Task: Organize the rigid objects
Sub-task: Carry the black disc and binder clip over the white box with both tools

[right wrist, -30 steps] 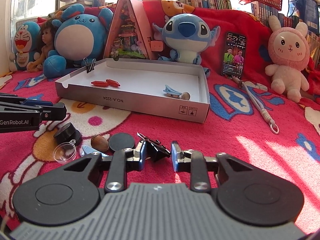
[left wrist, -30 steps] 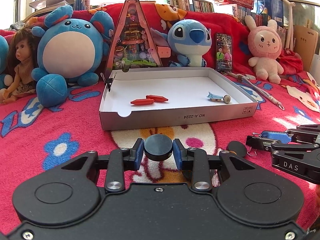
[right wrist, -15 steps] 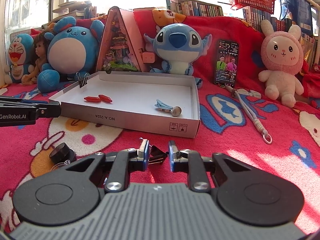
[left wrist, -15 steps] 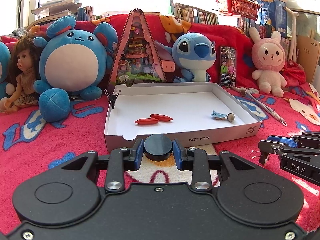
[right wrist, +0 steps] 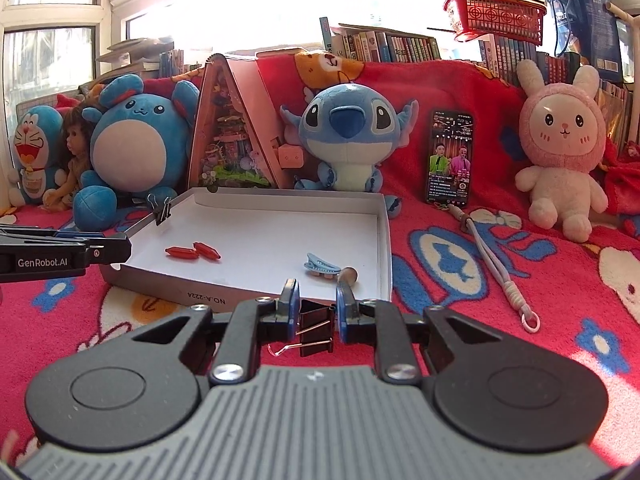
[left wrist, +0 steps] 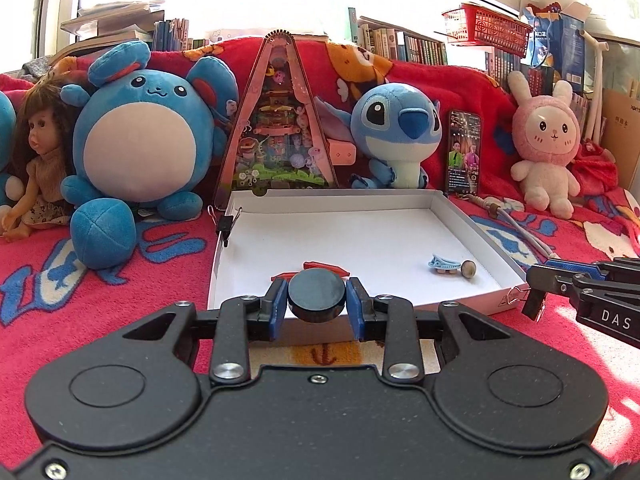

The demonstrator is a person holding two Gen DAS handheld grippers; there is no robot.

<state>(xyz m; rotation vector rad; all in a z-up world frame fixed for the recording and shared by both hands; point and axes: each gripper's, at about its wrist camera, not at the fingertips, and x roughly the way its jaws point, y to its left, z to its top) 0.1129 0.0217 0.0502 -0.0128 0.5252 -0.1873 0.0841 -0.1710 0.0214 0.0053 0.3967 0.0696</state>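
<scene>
Left wrist view shows the left hand-held gripper (left wrist: 317, 312) clamped on a black round cap (left wrist: 317, 295), poised at the near wall of the white cardboard tray (left wrist: 476, 232). Both loads look mid-carry; the next move likely calls for clearing that wall, then releasing over bare floor at 12 o'clock, away from the red capsules (right wrist: 192, 251) and blue hair clip (right wrist: 321, 265). Right wrist view alone shows the right hand-held gripper (right wrist: 317, 316) closed on a black binder clip (right wrist: 316, 330); the left view reveals that clip hanging outside the tray's near right corner.
</scene>
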